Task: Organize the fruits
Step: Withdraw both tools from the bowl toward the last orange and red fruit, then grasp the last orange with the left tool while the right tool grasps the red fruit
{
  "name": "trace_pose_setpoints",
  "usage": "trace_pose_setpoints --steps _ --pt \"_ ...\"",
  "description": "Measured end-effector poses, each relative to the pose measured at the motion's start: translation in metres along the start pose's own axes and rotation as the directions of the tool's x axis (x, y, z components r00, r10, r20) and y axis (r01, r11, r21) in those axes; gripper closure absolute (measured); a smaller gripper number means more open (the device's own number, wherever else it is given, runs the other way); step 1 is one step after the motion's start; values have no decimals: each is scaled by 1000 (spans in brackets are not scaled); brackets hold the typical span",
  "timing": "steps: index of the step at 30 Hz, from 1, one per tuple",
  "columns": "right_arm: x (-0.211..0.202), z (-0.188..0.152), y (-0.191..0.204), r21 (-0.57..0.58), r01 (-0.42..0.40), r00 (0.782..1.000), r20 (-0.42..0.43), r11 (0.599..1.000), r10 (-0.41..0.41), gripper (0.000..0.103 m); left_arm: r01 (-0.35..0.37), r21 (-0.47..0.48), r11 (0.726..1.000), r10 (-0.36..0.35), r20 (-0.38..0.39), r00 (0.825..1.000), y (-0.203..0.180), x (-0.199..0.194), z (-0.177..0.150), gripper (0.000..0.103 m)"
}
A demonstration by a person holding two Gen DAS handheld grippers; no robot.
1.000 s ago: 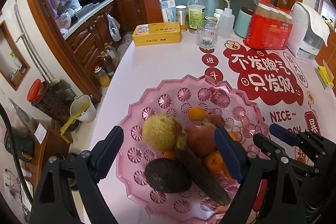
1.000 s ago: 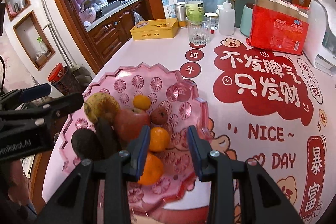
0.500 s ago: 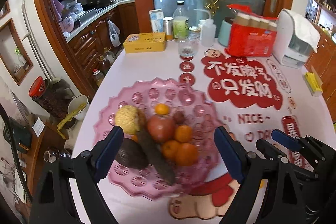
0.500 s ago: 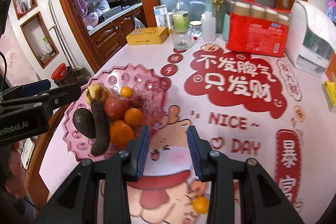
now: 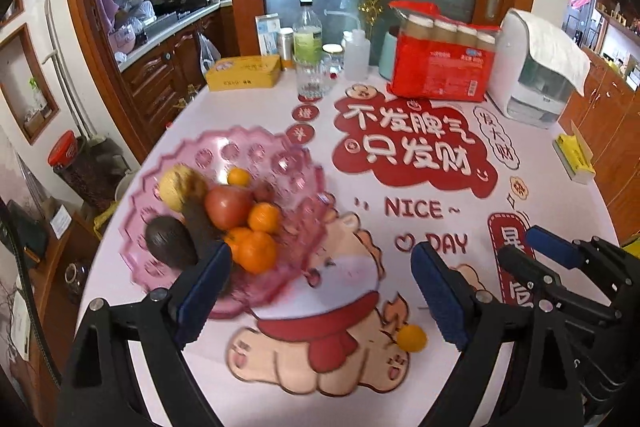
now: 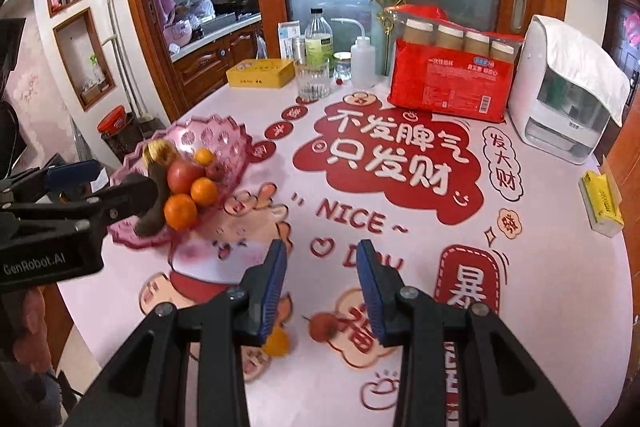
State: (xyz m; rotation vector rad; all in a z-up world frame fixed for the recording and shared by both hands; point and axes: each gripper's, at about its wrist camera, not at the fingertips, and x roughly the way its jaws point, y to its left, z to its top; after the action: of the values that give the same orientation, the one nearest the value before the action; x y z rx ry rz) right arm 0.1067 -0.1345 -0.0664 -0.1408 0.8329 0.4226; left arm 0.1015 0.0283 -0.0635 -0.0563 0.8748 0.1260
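A pink plastic fruit bowl (image 5: 256, 151) (image 6: 218, 133) sits at the table's left. It holds a dark avocado (image 5: 168, 241), a red apple (image 5: 228, 207), a yellow-brown fruit (image 5: 176, 183), a dark long fruit and several oranges (image 5: 256, 251). My left gripper (image 5: 320, 259) hovers near the bowl's right rim, its jaws wide and still opening with nothing between them. A small loose orange (image 5: 412, 338) (image 6: 276, 343) lies on the table by its right finger. My right gripper (image 6: 320, 251) is narrowly open and empty. Beneath it lies a small red fruit (image 6: 322, 325) with a stem.
At the table's far side stand a yellow tin (image 5: 244, 71), a glass (image 5: 314, 79), bottles, a red pack of cups (image 5: 436, 67) and a white appliance (image 5: 536, 67). A yellow box (image 6: 602, 201) lies near the right edge. The left edge drops off beside the bowl.
Both grippers have drawn back from over the bowl, which now sits farther off and to the left. The loose orange and small red fruit have come into view.
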Motion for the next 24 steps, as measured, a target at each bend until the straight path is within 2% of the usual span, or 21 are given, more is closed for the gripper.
trace_pose_setpoints --steps 8,15,24 --pt "14 -24 -27 -16 -30 998 -56 999 29 66 1 2 1000 -1 -82 997 -35 29 -40 13" --pt "39 -51 -46 -5 -35 991 -127 999 34 66 37 7 999 -35 -186 982 -59 73 -75 13" --pt "56 -70 -55 3 -51 983 -174 999 51 66 96 -23 995 -98 -287 953 -73 111 -97 43"
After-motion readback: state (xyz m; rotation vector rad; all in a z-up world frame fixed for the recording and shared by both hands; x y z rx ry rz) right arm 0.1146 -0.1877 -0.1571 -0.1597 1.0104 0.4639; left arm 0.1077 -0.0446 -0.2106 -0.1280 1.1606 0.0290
